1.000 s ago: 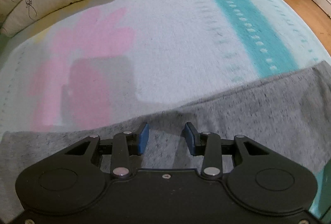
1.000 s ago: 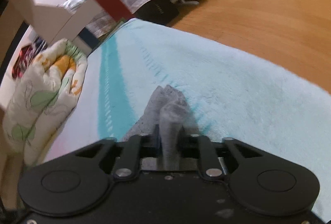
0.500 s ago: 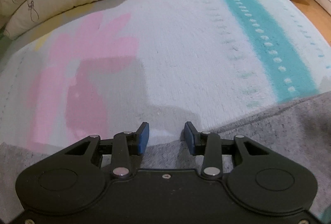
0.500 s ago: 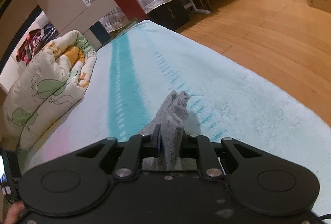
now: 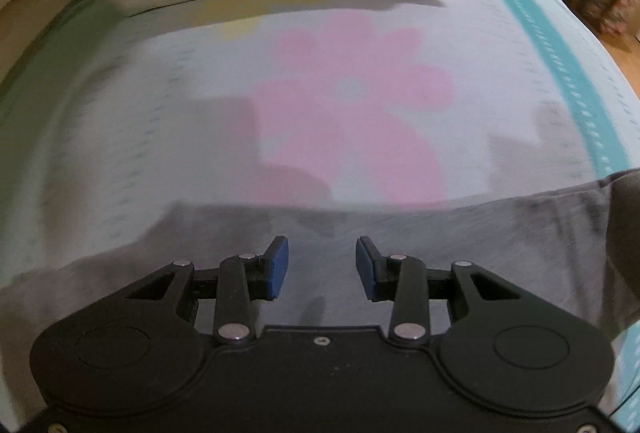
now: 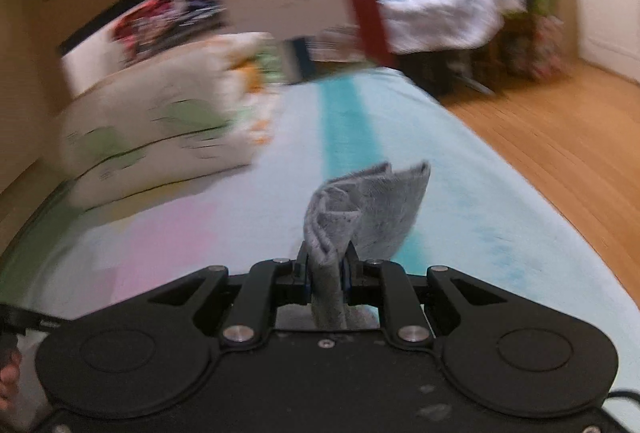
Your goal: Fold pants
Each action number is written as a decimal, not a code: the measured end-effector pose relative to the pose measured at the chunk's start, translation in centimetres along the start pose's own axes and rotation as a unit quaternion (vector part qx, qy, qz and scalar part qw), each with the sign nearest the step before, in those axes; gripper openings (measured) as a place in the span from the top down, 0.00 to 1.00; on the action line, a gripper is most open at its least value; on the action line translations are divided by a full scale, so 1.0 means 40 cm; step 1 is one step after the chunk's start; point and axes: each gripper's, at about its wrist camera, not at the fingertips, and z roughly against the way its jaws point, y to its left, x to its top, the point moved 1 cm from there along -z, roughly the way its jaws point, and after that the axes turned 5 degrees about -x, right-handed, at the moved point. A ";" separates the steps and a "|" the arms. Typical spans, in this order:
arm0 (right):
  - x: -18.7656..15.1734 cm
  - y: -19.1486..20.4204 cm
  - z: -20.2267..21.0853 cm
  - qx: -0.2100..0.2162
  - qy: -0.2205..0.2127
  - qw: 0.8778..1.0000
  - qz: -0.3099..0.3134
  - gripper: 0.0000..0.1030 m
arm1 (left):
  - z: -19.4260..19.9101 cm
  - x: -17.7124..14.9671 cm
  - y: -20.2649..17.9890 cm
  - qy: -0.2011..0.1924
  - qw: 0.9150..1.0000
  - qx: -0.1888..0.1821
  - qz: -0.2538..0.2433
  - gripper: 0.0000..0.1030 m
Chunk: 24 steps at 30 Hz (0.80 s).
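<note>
Grey heathered knit pants (image 5: pixel 460 233) lie across the pale blanket-covered bed (image 5: pixel 160 137); left gripper (image 5: pixel 322 269) jaws released above them, right gripper (image 6: pixel 325 279) jaws clenched on a bunched fold.

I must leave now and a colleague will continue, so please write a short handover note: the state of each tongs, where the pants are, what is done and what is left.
Left tongs: open, holding nothing, low above the flat grey knit pants on the pale blue bed blanket.
Right tongs: shut on a bunched end of the pants, raised above the blanket.
Done: one end is gripped and lifted.
Left: probably carry the lifted end over the flat part, lay it down and smooth it. How many folds are already made cannot be told; both views are blurred.
</note>
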 end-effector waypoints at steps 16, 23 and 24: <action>-0.376 0.678 0.018 0.192 0.137 0.941 0.243 0.77 | 0.073 -0.171 0.238 -0.007 0.996 0.063 0.058 0.54; -0.337 0.658 0.037 0.241 0.139 0.937 0.210 0.62 | 0.067 -0.183 0.249 -0.009 0.996 0.048 0.070 0.54; -0.323 0.643 0.046 0.245 0.134 0.939 0.202 0.61 | 0.066 -0.184 0.249 -0.008 0.997 0.043 0.070 0.54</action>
